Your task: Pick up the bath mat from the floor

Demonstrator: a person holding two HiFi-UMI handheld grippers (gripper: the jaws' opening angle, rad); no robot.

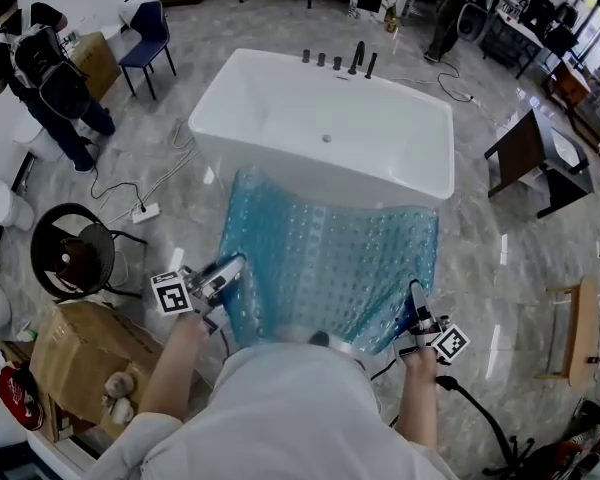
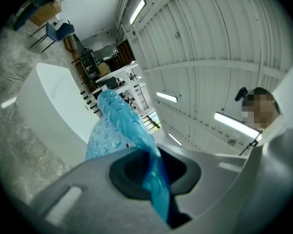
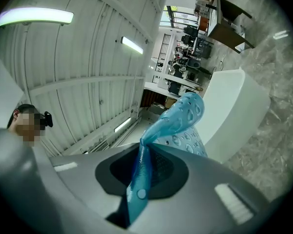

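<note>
A translucent blue bath mat (image 1: pixel 325 258) with rows of bumps hangs stretched in front of me, held up off the floor by its two near corners. My left gripper (image 1: pixel 225 271) is shut on the mat's near left corner. In the left gripper view the blue mat (image 2: pixel 118 121) runs pinched between the jaws. My right gripper (image 1: pixel 417 308) is shut on the near right corner. The right gripper view shows the mat (image 3: pixel 178 121) clamped the same way. The mat's far edge drapes toward the white bathtub (image 1: pixel 280 118).
The freestanding tub has black taps (image 1: pixel 358 58) on its far rim. A cardboard box (image 1: pixel 75 358) and a round black stool (image 1: pixel 72 250) stand at the left. A person (image 1: pixel 40 78) stands at the far left, and cables (image 1: pixel 130 193) lie on the marble floor.
</note>
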